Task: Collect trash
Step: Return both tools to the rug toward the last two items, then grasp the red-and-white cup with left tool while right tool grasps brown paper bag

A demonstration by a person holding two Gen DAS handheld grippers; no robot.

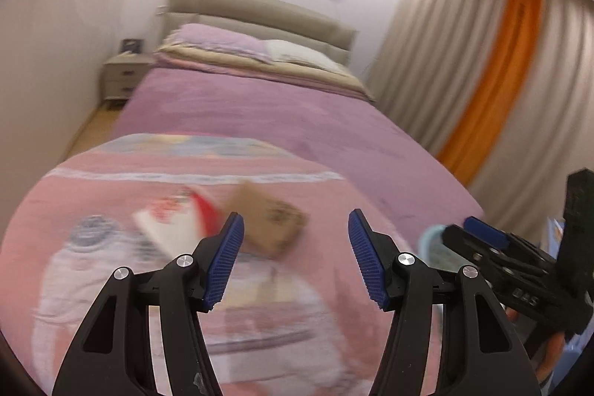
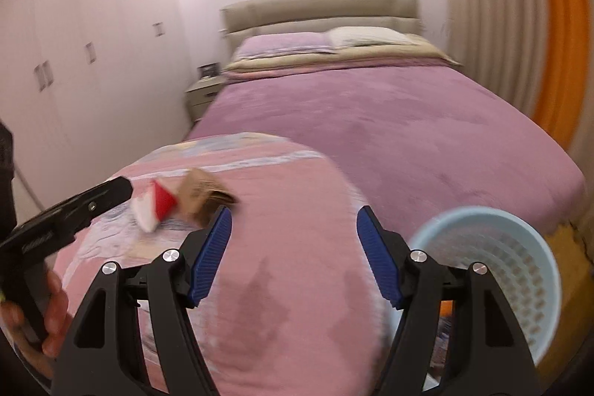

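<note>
left tool [image 1: 295,249]: I'm holding it over the pink quilt [image 1: 111,195], fingers apart, gripping nothing
right tool [image 2: 293,247]: also gaping, empty
trash: brown box [image 1: 269,223] and red-white packet [image 1: 174,221] are lying together on the quilt
bin: blue basket [image 2: 519,247] is sitting just right of the bed [image 2: 389,114]

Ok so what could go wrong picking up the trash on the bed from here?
1. The red-and-white wrapper and brown box lie touching, so the open left gripper might nudge one away while closing on the other.
2. Both sit on a soft pink blanket; the pads could pinch fabric too.
3. The bin stands off the bed's right corner, close to the open right gripper, which might tip it.
</note>
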